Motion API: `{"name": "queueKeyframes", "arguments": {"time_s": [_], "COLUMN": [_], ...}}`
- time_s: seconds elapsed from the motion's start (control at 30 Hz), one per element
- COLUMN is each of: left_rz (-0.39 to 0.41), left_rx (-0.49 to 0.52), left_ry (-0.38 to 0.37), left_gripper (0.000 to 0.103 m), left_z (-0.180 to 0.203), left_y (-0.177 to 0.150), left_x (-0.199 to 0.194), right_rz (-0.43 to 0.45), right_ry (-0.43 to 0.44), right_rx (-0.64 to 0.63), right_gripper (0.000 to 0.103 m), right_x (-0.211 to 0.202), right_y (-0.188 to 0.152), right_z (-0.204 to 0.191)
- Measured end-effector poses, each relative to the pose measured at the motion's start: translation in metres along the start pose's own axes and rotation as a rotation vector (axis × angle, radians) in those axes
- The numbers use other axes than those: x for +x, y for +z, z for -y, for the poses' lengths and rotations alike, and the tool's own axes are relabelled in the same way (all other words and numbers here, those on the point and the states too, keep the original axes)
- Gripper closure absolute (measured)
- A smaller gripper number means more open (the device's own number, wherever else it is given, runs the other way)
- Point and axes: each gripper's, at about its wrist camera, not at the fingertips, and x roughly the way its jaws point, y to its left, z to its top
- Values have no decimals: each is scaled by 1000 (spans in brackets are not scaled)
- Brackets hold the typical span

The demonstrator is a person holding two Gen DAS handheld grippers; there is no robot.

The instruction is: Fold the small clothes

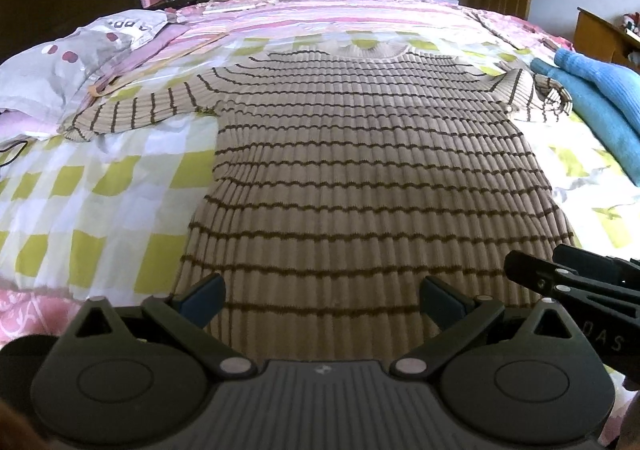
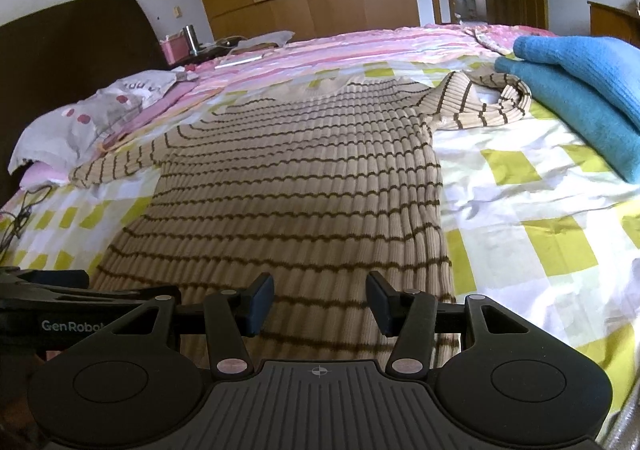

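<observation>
i have a tan ribbed sweater (image 1: 360,154) with thin dark brown stripes lying flat on the bed (image 1: 80,210), its hem toward the near edge where my grippers are and its round neck toward the far side. the body is spread smooth, ribs running from hem to collar. the left sleeve (image 1: 132,110) lies out straight toward the pillow (image 1: 60,66) at the left edge of the bed. the right sleeve (image 2: 492,102) is bent and curled back on itself, its cuff bunched just beside a folded blue knit (image 2: 580,90) at the right edge. the sweater rests on a white and yellow-green checked sheet (image 2: 520,190); beyond it a pink striped cover (image 1: 340,10) reaches the far edge.

my left gripper (image 1: 324,302) hangs over the hem with its jaws released, wide apart, nothing between them. my right gripper (image 2: 320,304) sits over the hem nearer the sweater's right side, jaws also released and empty, though narrower. i cannot tell whether either one touches the fabric. in the left wrist view the right gripper shows at the lower right edge.
</observation>
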Motion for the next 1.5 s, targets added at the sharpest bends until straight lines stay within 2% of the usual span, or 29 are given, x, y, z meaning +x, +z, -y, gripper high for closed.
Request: {"name": "queueKeyframes", "arguments": {"time_s": [0.3,0.83,1.13,1.5], "left_rz": [-31,2,4,11], "left_rx": [-15,-21,-1,29], "left_ry": [-16,-48,-73,-109], "left_gripper": [0,0,0,0], "left_z": [1,7,22,48], "left_y": [14,52,77,102], "left_x": [17,36,56,78], "right_rz": [18,10,7,38], "right_ry": [0,-17,-42,-127], "right_rx": [3,18,49,130], "right_gripper": [53,56,60,62], "right_x": [14,38,55,71], "right_y": [14,43,64,97], "right_z": [5,14,34,85]}}
